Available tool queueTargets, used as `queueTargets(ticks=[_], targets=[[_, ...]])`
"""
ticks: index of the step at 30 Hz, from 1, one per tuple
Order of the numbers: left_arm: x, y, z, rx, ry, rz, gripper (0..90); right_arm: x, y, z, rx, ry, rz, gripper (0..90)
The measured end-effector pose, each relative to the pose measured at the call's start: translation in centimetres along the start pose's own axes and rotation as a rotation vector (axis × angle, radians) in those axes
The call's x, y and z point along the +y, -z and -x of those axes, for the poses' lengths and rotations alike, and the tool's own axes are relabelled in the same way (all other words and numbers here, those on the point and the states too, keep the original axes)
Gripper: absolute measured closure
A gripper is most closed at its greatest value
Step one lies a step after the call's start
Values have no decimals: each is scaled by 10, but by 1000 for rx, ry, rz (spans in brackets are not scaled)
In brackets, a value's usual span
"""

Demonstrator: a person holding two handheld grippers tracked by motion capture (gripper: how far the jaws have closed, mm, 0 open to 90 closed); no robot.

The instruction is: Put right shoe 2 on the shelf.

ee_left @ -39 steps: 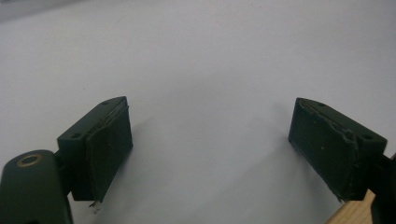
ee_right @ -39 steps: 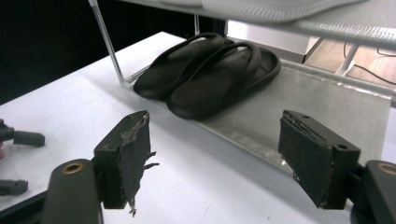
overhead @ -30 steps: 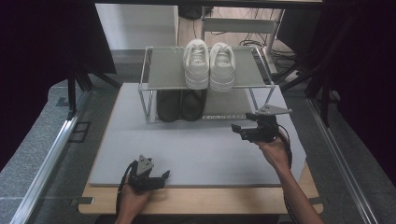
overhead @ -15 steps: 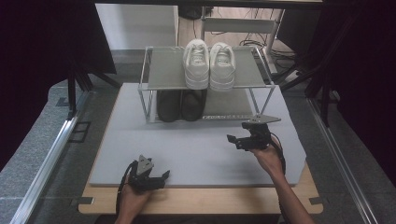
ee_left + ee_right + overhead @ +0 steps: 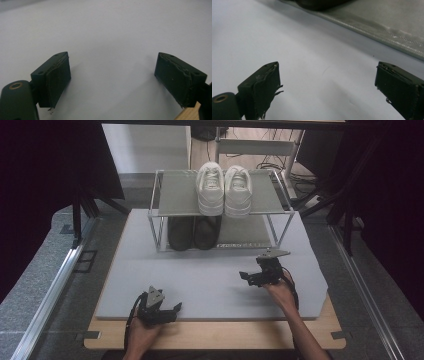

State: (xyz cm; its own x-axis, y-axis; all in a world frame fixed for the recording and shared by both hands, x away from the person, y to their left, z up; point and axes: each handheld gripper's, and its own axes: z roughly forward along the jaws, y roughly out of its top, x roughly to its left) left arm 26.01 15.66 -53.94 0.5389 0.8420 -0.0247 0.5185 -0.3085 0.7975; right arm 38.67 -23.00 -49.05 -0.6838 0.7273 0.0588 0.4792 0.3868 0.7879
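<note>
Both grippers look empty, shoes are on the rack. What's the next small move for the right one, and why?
Probably set the right gripper down on the grey mat, as the left gripper already is. Its jaws have just been opening with nothing between them, and it sits low over the mat. The white shoes are on the rack top and the black shoes beneath, so nothing seems left to place.

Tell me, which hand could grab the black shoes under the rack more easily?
Probably the right. The right gripper sits nearer the black shoes on the lower shelf of the rack, jaws open and empty. The left gripper rests at the mat's near edge, farther off.
</note>
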Motion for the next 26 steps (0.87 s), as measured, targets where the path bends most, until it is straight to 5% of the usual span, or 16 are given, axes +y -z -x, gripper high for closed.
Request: queueTargets(ticks=[13, 26], targets=[[0, 0, 0, 1, -1, -1, 134, -23, -21, 2, -13, 10, -75, 55], [0, 0, 0, 1, -1, -1, 134, -23, -25, -2, -33, 51, -116, 79]])
